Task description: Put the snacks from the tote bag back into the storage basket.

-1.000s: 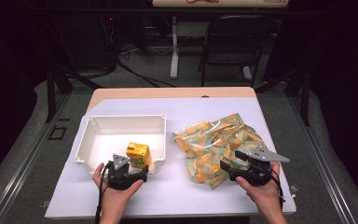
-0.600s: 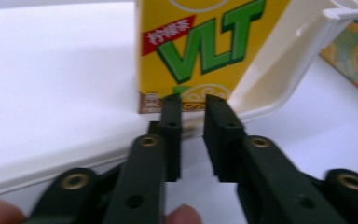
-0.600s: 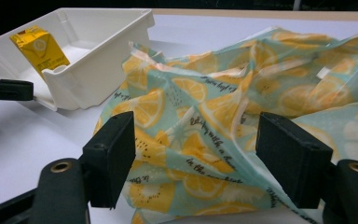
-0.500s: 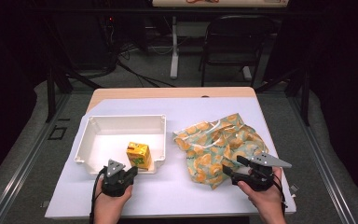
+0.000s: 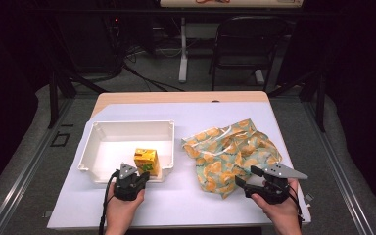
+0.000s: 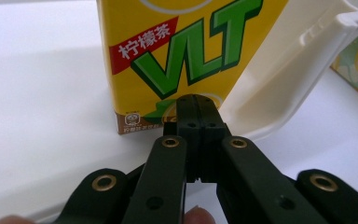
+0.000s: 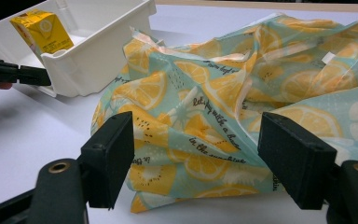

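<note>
Yellow carton (image 5: 146,161) of lemon tea is standing upright inside the white tray (image 5: 103,128), close to the tray's near wall and toward its right-hand corner, and the tray itself is sitting on the left half of the desk (image 5: 186,205). The left gripper (image 5: 129,177) is hovering just outside that near wall with its jaws pressed fully together and nothing between them; in the left gripper view the closed tips are pointing at the carton's lower edge (image 6: 168,60). Pushed forward like this, the shut jaws are likely to be knocking the carton over or shoving the light tray across the desk rather than gripping anything. The right gripper (image 5: 248,184) is waiting near the desk's near right corner, jaws spread wide and empty, facing the crumpled lemon-print bag (image 5: 230,147), which is lying right of the tray. Closing on that loose fabric (image 7: 200,107), the pads are at risk of catching only one thin fold, so the bag could be slipping free or dragging sideways into the tray's right wall.
</note>
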